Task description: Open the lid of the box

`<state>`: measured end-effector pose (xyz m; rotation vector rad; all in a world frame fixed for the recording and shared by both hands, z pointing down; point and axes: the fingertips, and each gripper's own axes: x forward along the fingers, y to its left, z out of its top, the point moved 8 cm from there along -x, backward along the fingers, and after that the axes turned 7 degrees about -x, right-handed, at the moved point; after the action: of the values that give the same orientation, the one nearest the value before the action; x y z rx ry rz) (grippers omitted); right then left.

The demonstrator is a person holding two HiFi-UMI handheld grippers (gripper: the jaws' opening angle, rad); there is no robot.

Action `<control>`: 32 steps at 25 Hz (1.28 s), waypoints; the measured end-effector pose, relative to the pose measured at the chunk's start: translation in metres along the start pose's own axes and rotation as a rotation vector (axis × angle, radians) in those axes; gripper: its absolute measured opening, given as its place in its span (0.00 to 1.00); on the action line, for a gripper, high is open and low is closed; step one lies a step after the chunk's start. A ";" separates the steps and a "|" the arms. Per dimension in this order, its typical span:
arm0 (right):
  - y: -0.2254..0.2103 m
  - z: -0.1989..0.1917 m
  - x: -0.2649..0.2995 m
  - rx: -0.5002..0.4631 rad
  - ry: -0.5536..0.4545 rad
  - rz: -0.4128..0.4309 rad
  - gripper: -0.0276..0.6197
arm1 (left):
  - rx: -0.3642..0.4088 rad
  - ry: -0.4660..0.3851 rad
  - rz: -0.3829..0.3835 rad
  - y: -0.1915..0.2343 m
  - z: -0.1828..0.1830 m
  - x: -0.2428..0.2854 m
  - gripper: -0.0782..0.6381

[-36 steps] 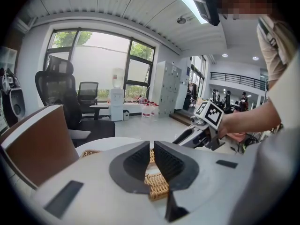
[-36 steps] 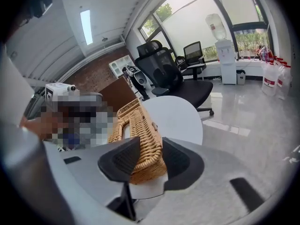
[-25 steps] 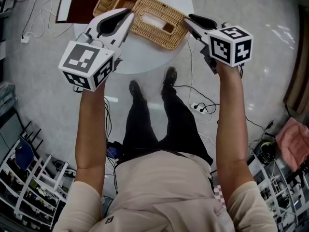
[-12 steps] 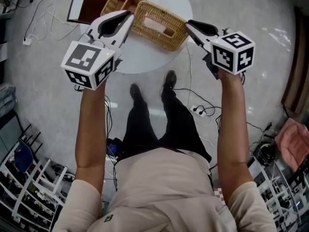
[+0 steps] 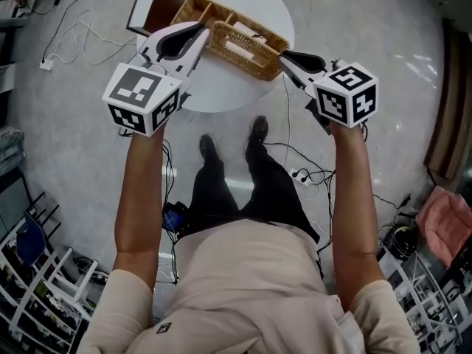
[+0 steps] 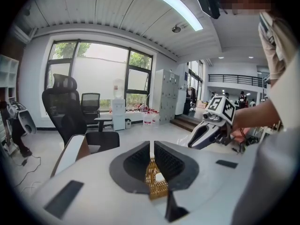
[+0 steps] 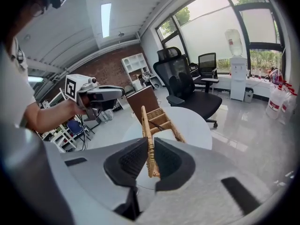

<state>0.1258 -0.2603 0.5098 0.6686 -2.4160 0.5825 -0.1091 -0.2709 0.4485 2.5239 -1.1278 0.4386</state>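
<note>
A woven wicker lid (image 5: 243, 44) with a slot in its top hangs between my two grippers above the round white table (image 5: 221, 91). The open wicker box (image 5: 199, 7) with its compartments sits just behind it. My left gripper (image 5: 209, 29) is shut on the lid's left end, where a strip of weave (image 6: 156, 184) shows between the pads. My right gripper (image 5: 285, 53) has the lid's right rim (image 7: 149, 125) between its pads, and its jaws are closing on it. Each gripper sees the other: the right gripper (image 6: 206, 135), the left gripper (image 7: 105, 93).
A brown board with a white edge (image 5: 156, 2) stands at the table's far left side. Cables and a power strip (image 5: 302, 174) lie on the floor by the person's feet. Black office chairs (image 7: 180, 81) stand beyond the table. Metal racks (image 5: 37, 286) are at lower left.
Both grippers and the lid have moved up and slightly right in the head view. The right gripper's tip has come onto the lid's right rim.
</note>
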 end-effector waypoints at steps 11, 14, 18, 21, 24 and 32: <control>0.055 -0.001 -0.004 -0.040 0.059 0.023 0.10 | 0.017 0.006 -0.006 -0.011 0.005 -0.045 0.14; 0.068 -0.005 -0.001 -0.049 0.080 0.030 0.10 | 0.021 0.010 -0.004 -0.011 0.005 -0.056 0.14; 0.085 -0.011 0.005 -0.060 0.114 0.041 0.10 | 0.026 0.010 0.000 -0.010 0.006 -0.071 0.14; 0.097 -0.017 0.007 -0.065 0.139 0.046 0.10 | 0.033 0.005 0.000 -0.013 0.010 -0.081 0.14; 0.109 -0.021 0.009 -0.065 0.159 0.052 0.10 | 0.042 0.002 -0.005 -0.016 0.014 -0.092 0.14; 0.140 -0.024 0.018 -0.065 0.176 0.085 0.08 | 0.065 -0.013 -0.016 -0.023 0.023 -0.117 0.14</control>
<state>0.0423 -0.1443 0.5035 0.4693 -2.2963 0.5692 -0.1632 -0.1900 0.3757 2.5939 -1.1146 0.4620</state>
